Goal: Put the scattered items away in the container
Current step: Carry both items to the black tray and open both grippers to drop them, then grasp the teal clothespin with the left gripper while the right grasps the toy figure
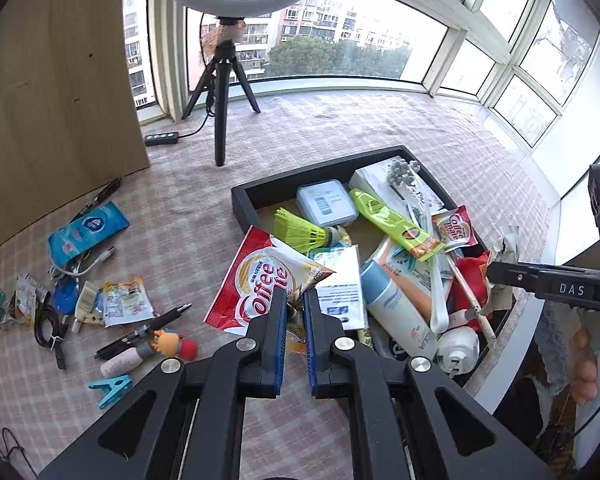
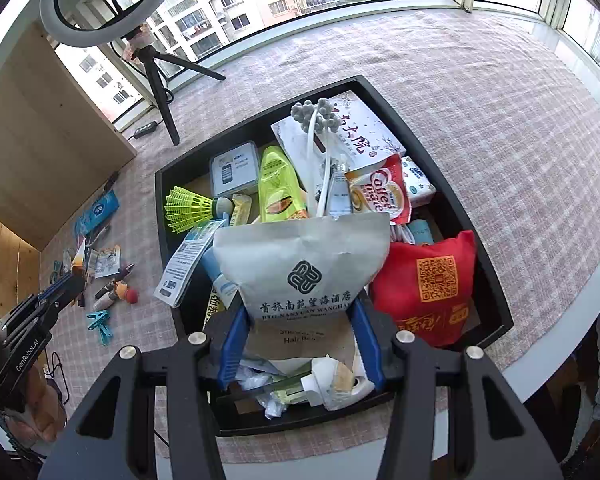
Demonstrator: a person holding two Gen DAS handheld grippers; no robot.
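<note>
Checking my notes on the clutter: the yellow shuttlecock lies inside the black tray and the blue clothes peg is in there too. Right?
Half right. The yellow shuttlecock is inside the black tray, but the blue clothes peg lies outside it on the checked cloth, as the right wrist view shows.

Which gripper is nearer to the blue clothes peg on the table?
Left. The left gripper hovers just beside the blue clothes peg; the right gripper, holding a grey paper bag, is over the black tray.
</note>
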